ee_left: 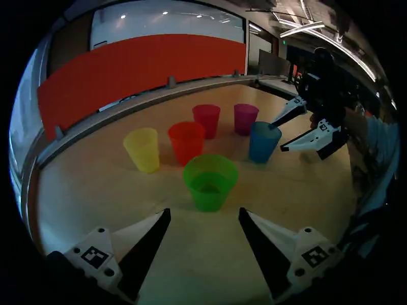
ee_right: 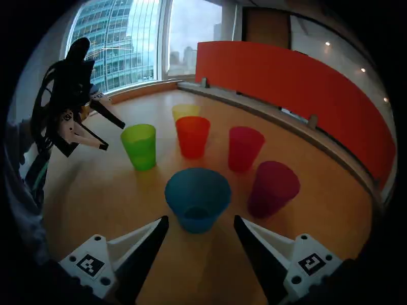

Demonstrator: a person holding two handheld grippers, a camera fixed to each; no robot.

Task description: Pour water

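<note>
Several plastic cups stand upright on a wooden table (ee_left: 102,188). In the left gripper view a green cup (ee_left: 210,182) stands just ahead of my open left gripper (ee_left: 204,221); behind it are a yellow cup (ee_left: 143,149), an orange cup (ee_left: 186,142), a red cup (ee_left: 207,120), a magenta cup (ee_left: 245,118) and a blue cup (ee_left: 264,142). In the right gripper view the blue cup (ee_right: 198,199) stands just ahead of my open right gripper (ee_right: 201,227), with nothing between the fingers. The left gripper (ee_right: 115,136) hangs open beside the green cup (ee_right: 139,146).
A long orange panel (ee_left: 137,71) runs along the table's far edge, with a raised rail (ee_left: 152,99) below it. Tall windows (ee_right: 122,40) lie beyond the table. A person's sleeve (ee_right: 20,168) shows at the left. Bare tabletop lies around the cups.
</note>
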